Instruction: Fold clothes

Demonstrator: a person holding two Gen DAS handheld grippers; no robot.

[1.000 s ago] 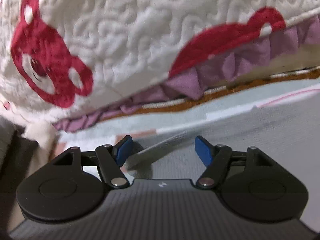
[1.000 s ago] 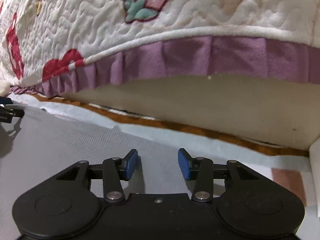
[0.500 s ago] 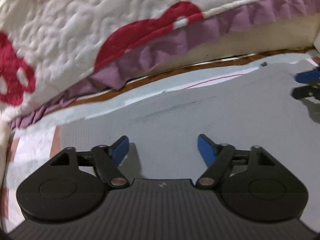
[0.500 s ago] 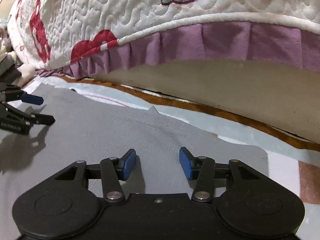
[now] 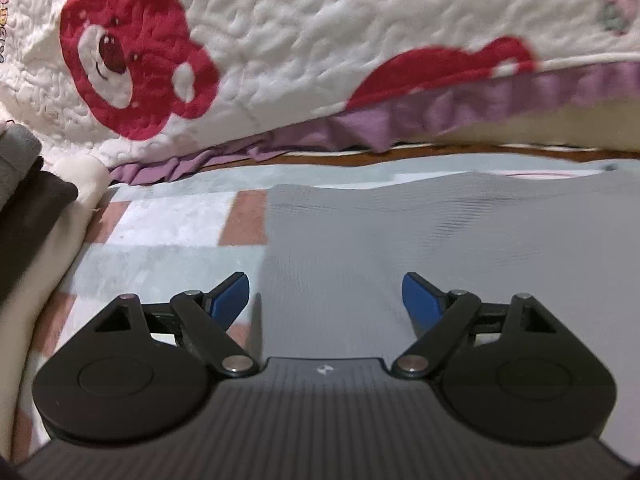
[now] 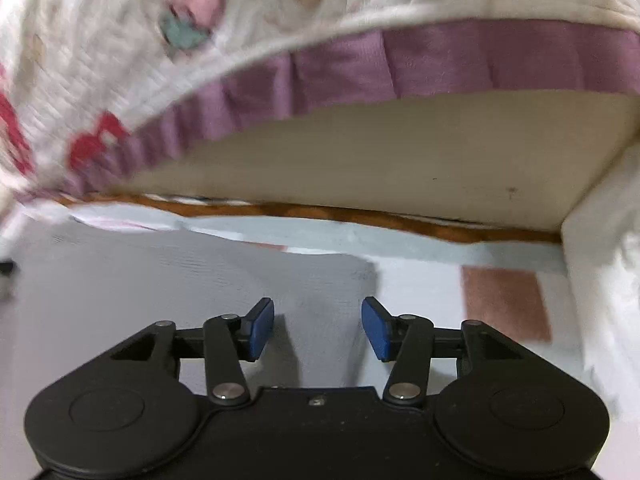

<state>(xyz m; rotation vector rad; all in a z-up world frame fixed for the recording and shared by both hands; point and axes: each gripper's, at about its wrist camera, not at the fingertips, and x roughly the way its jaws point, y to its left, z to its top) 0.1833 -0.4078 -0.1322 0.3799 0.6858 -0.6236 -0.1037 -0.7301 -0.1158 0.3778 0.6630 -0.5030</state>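
A grey garment (image 5: 400, 232) lies flat on a checked blanket (image 5: 168, 220). My left gripper (image 5: 326, 300) is open and empty, low over the garment's left edge, with its left finger over the blanket. In the right wrist view the same grey garment (image 6: 200, 276) fills the lower left. My right gripper (image 6: 318, 326) is open and empty, low over the garment near its far right corner (image 6: 366, 268).
A white quilt with red bears and a purple frill (image 5: 320, 40) hangs over a sofa front (image 6: 400, 160) just beyond the blanket. Dark and grey folded cloth (image 5: 24, 200) sits at the far left. A white cushion side (image 6: 600, 260) stands at the right.
Both grippers have swung outward: the left one now faces the garment's left edge, the right one its right corner. The other gripper has left each view. Both stay open.
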